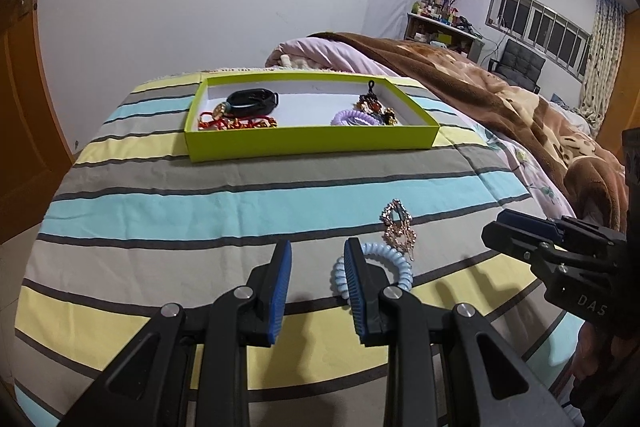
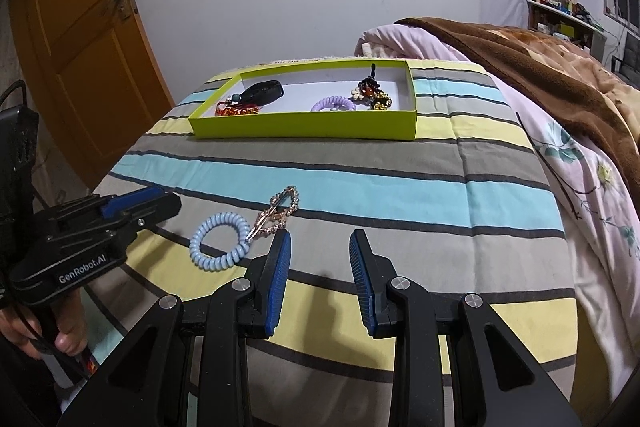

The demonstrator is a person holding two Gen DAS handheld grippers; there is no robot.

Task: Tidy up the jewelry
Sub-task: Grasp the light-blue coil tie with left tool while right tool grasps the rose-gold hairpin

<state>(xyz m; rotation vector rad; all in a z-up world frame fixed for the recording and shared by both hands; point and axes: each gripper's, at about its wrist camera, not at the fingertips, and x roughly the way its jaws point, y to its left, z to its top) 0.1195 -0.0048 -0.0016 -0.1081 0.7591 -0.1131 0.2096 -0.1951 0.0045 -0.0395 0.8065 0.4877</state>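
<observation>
While your left gripper (image 1: 317, 247) and right gripper (image 2: 319, 239) hang released, the blue coil hair tie (image 2: 219, 240) and rhinestone clip (image 2: 276, 211) lie touching, well short of the green tray (image 2: 304, 125).

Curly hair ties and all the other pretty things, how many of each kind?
Spiral hair ties: 2, pale blue plastic one on the bed, lilac plastic one in the green tray
Sparkly hair clips: 2
Black wristband: 1
Red beaded bracelet: 1
Total: 6
</observation>
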